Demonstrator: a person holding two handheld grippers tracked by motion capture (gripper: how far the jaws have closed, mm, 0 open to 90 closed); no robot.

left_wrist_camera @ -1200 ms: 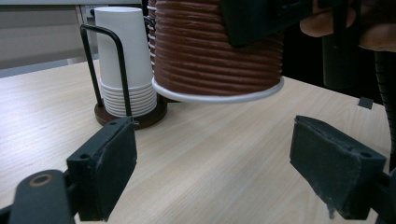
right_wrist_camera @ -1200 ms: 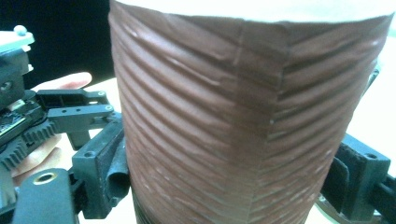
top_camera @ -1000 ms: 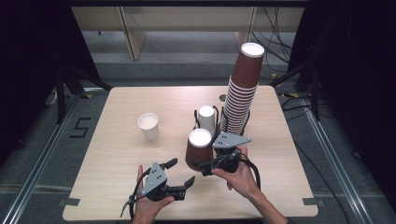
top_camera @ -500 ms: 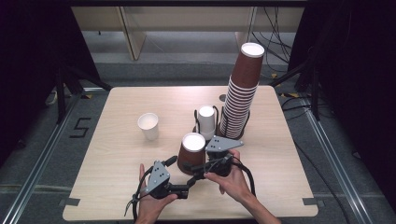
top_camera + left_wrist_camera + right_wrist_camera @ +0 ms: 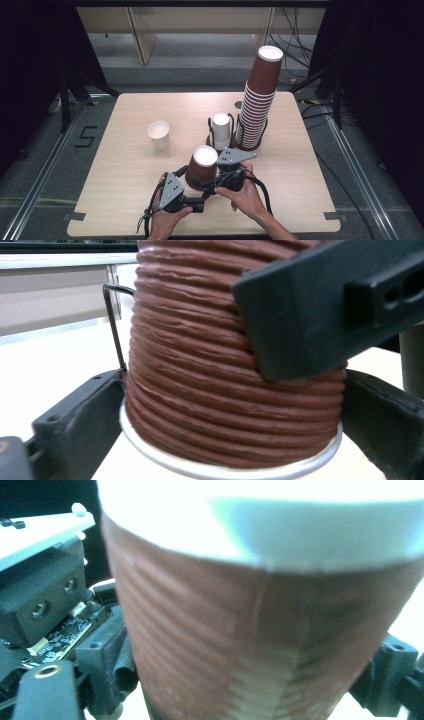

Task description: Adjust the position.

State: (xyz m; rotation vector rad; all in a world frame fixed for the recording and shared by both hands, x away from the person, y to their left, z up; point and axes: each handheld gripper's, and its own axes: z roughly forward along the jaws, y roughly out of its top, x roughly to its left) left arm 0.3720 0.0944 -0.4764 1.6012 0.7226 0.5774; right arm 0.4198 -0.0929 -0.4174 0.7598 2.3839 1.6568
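High view: the left gripper point(image 5: 201, 192), which a second ago lay apart, below and to the left of the cup, now sits right under the brown ribbed cup point(image 5: 201, 169), and the cup itself is closer to the person than it was. The right gripper point(image 5: 209, 175) holds the cup by its wall, one black jaw lying flat across the ribs in the left gripper view, though its jaws have just been opening a little with the cup between them. The left gripper's jaws have just been opening too and now stand spread wide, one at either side of the cup's base with its pale bottom ring between them; they look released, not squeezing. I judge this a two-handed move, the left about to take the base while the right eases off. The cup's top reads as plain white and I cannot tell whether anything is inside. Beyond the right gripper a white cup point(image 5: 220, 129) sits in a black wire holder point(image 5: 210, 131), and just beside it, further right, rises a tall stack of brown cups point(image 5: 257, 102). Ahead and left of the left gripper, well apart, a single white paper cup point(image 5: 159, 135) stands mouth up and looks empty
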